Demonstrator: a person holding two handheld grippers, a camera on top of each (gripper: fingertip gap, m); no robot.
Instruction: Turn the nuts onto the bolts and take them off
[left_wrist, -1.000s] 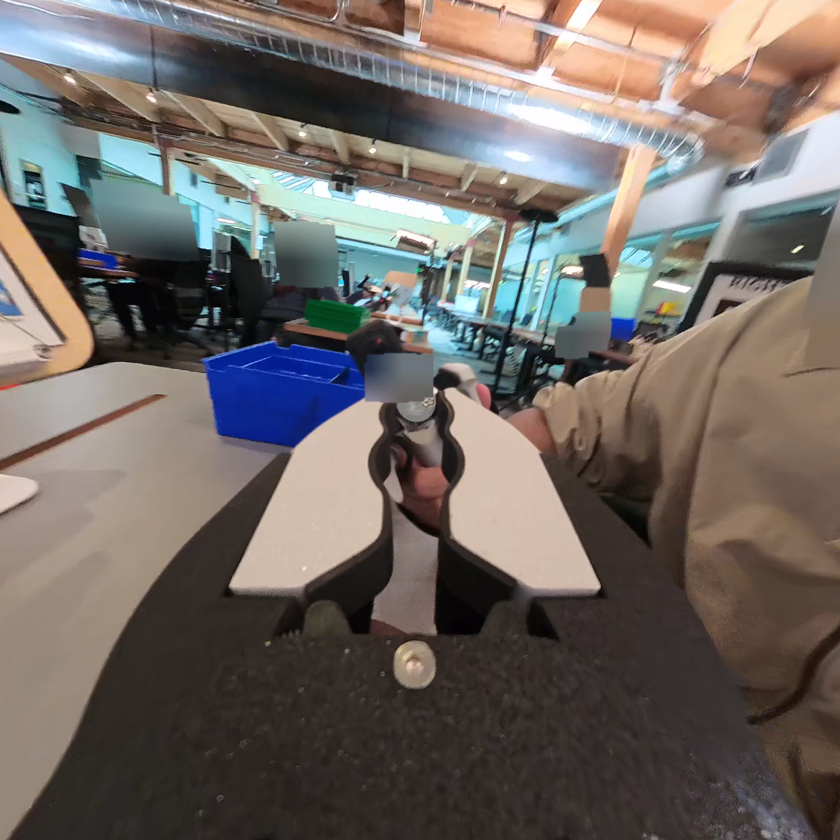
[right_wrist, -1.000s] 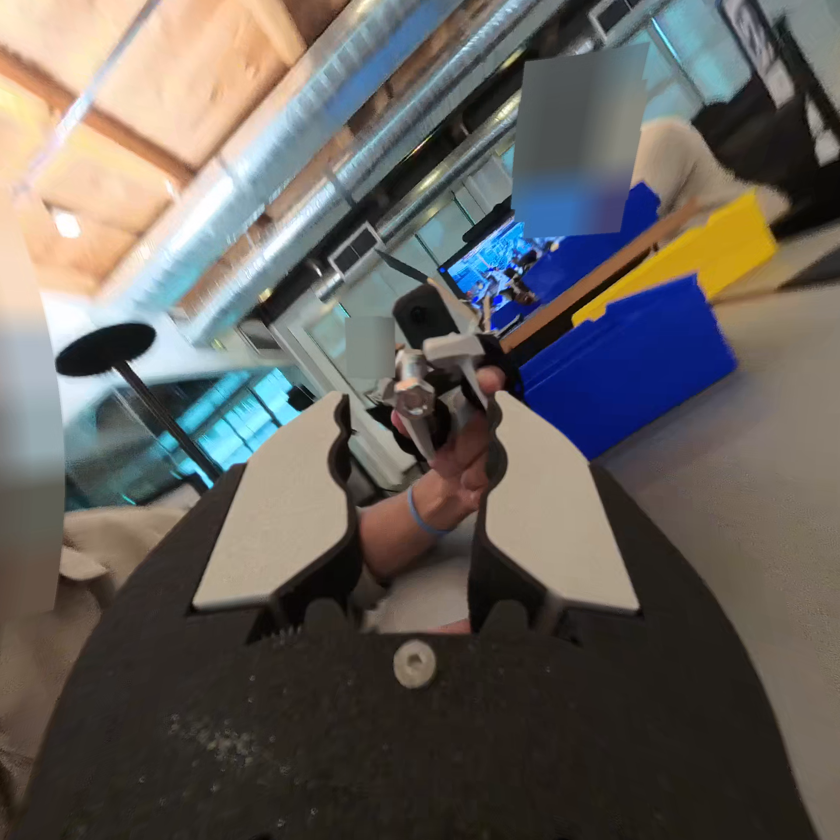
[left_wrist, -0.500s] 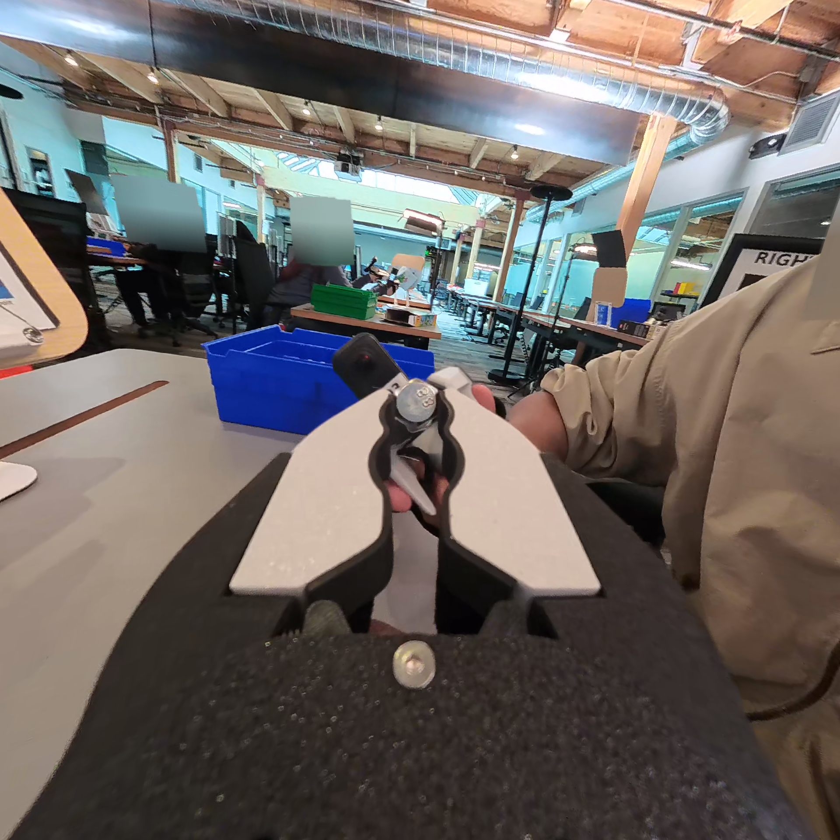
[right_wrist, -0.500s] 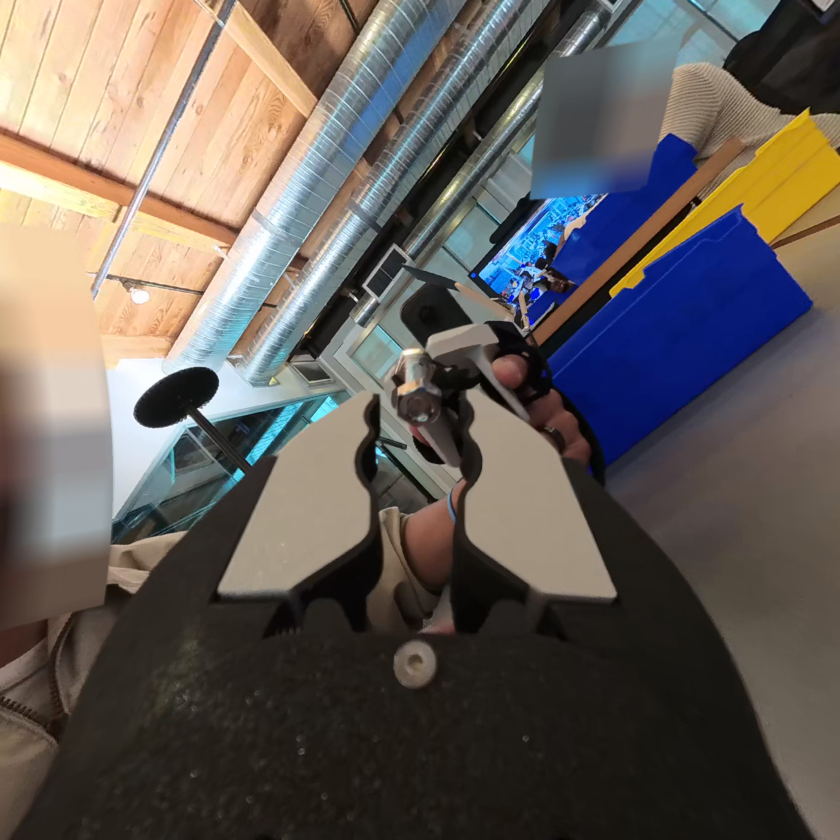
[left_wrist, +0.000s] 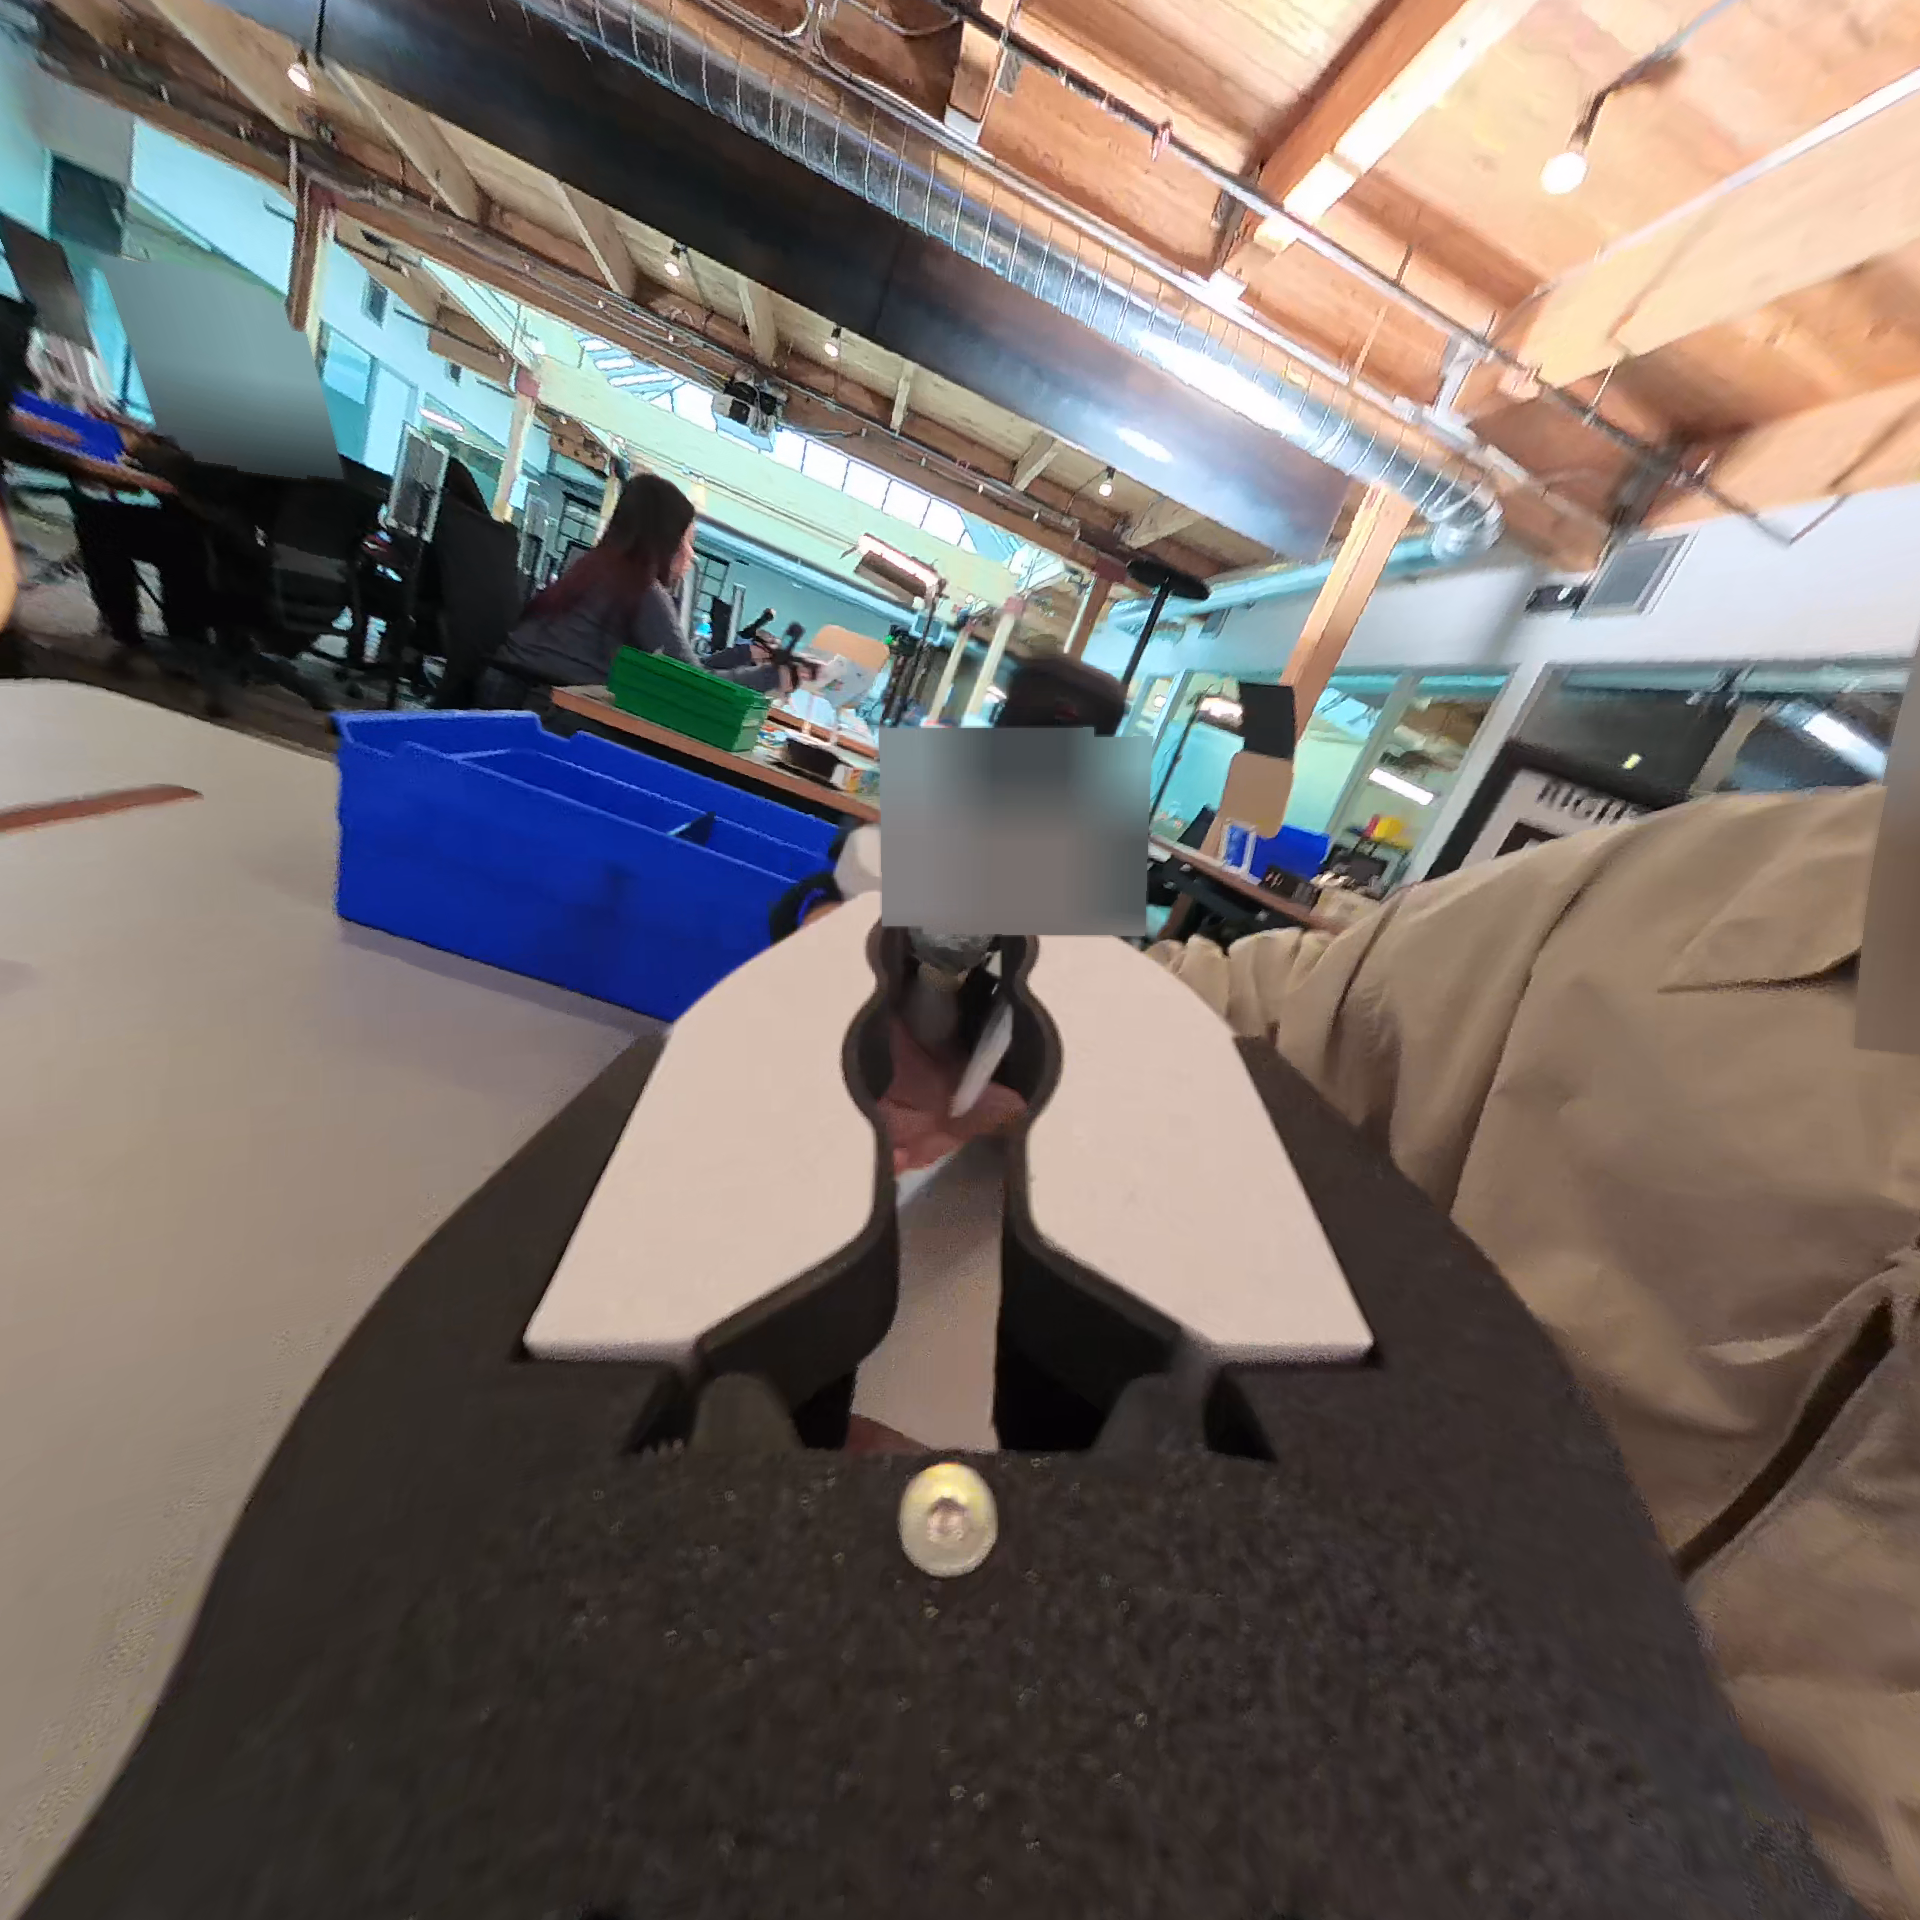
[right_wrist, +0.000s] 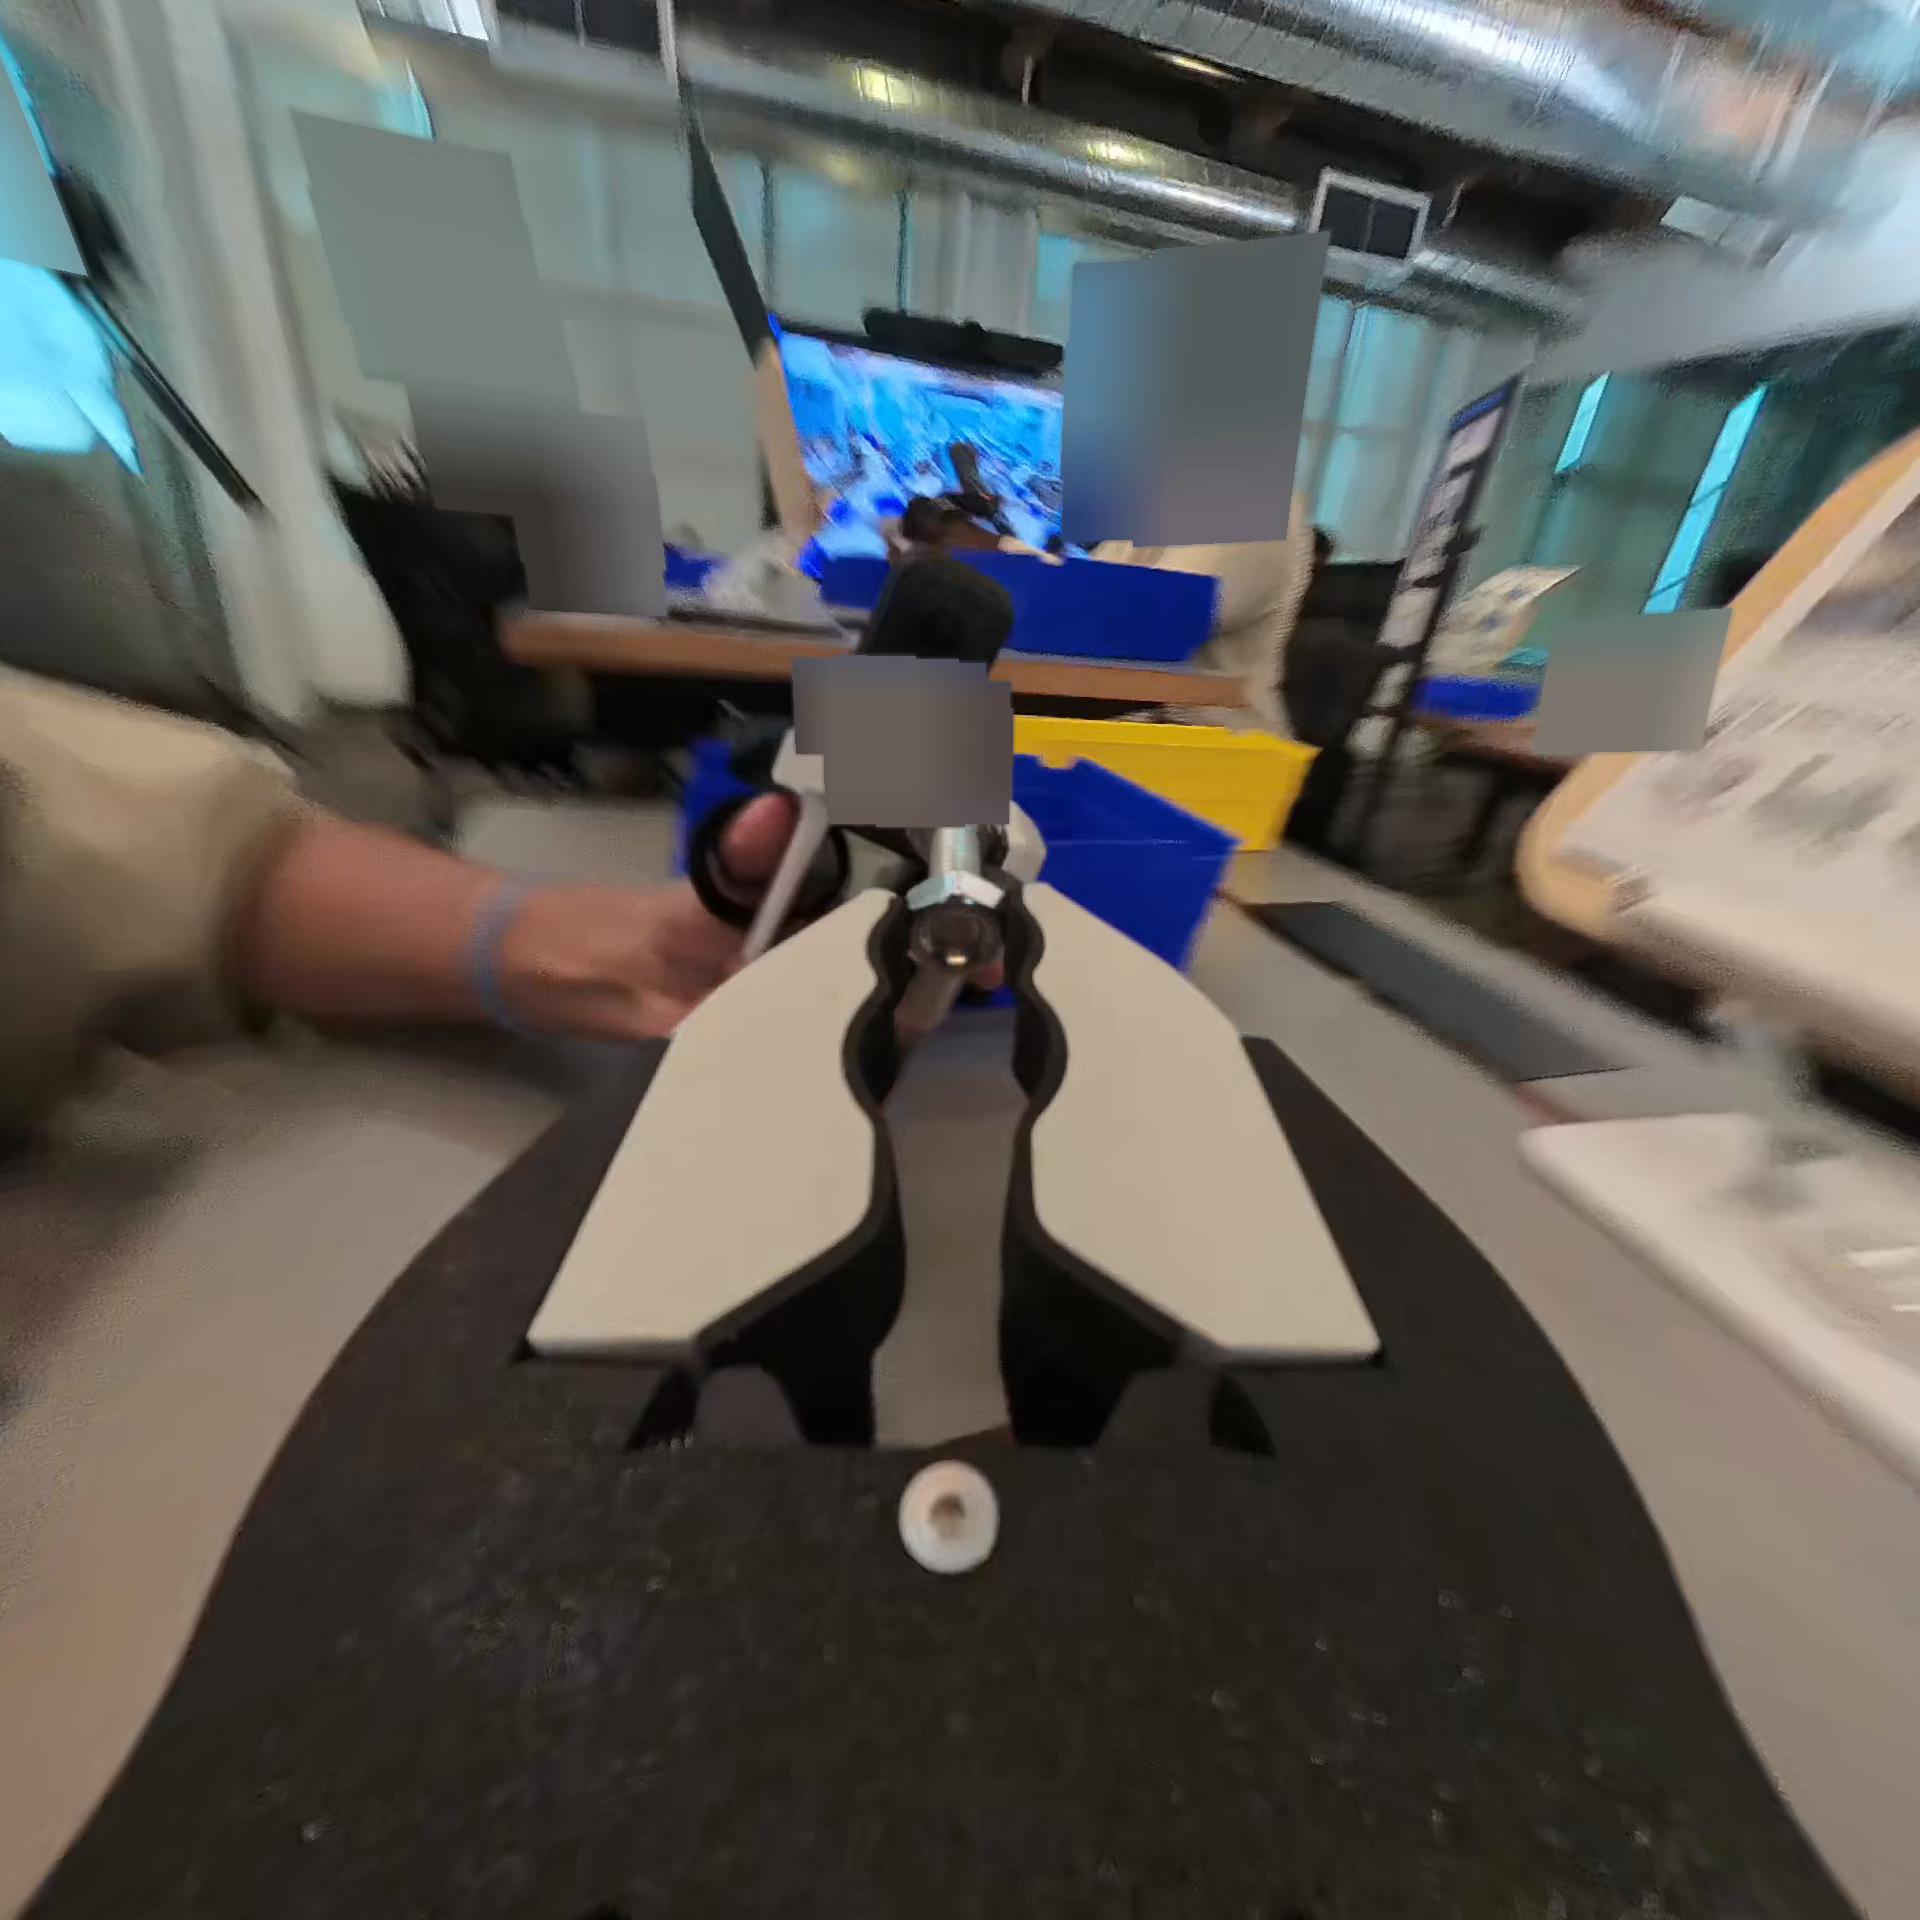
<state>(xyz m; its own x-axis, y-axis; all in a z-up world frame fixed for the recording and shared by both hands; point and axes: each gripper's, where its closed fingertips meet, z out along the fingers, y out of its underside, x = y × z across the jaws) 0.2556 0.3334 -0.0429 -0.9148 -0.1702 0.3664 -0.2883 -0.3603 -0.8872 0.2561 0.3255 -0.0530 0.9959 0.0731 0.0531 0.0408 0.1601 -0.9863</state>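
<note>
You've got one bolt (right_wrist: 940, 940) and one nut (right_wrist: 954, 891) pinched at your right tongs' tips. One bolt head (left_wrist: 951, 951) peeks out between your left tongs' tips, half masked. Beyond the right tongs sit one blue bin (right_wrist: 1122, 862) and one yellow bin (right_wrist: 1174, 764); left of the left tongs, one blue bin (left_wrist: 561, 862).

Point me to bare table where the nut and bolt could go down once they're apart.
Left wrist view: open grey table left of the left gripper, in front of the blue bin. Right wrist view: a bare strip of table under the forearm. Crowded on the far right, where a white tray and a tilted board sit.
</note>
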